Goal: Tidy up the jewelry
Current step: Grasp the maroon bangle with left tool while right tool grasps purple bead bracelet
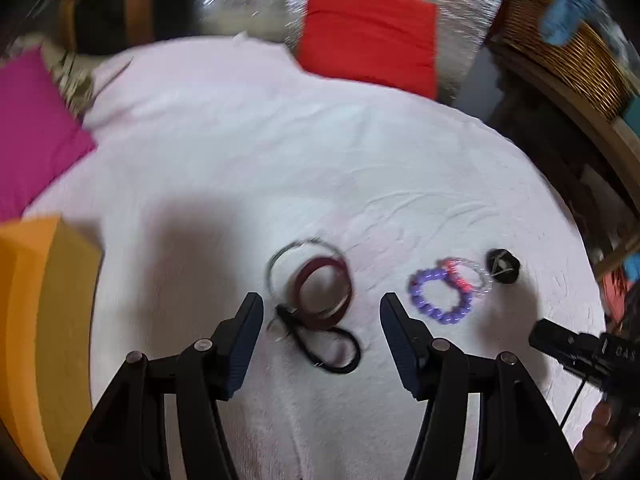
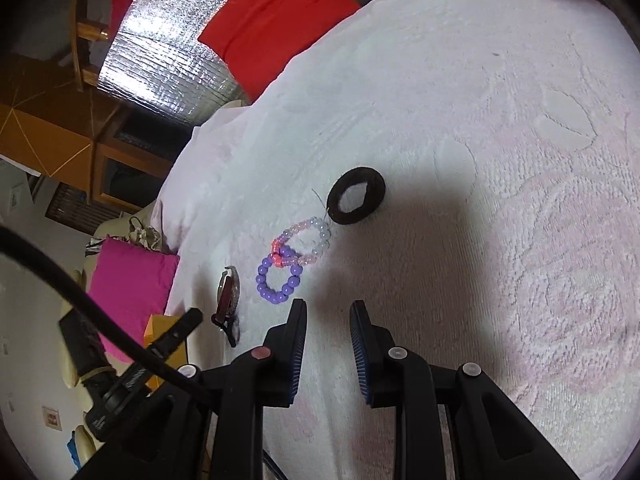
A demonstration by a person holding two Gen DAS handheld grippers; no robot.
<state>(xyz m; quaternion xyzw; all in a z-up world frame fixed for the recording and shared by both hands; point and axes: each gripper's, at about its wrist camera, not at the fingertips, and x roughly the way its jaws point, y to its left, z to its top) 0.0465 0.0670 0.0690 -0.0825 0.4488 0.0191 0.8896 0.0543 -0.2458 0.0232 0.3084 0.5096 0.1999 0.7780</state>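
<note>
Jewelry lies on a white bedspread point(image 1: 240, 160). In the left wrist view a dark red bangle point(image 1: 324, 292), a thin wire ring point(image 1: 280, 260) and a black cord loop point(image 1: 332, 348) lie between my open left gripper's point(image 1: 322, 308) fingertips, just ahead. A purple bead bracelet point(image 1: 438, 294), a pink and clear bead bracelet point(image 1: 466, 274) and a black ring point(image 1: 503, 266) lie to the right. My right gripper point(image 2: 328, 312) is open and empty, just short of the purple bracelet point(image 2: 278, 278); the clear bracelet point(image 2: 308, 240) and black ring point(image 2: 356, 196) lie beyond.
An orange box point(image 1: 44, 320) stands at the left. A magenta cushion point(image 1: 32, 136) and a red cushion point(image 1: 368, 36) lie at the bed's far side. A wicker basket point(image 1: 568, 60) sits at the far right. The right gripper point(image 1: 572, 350) shows at the right edge.
</note>
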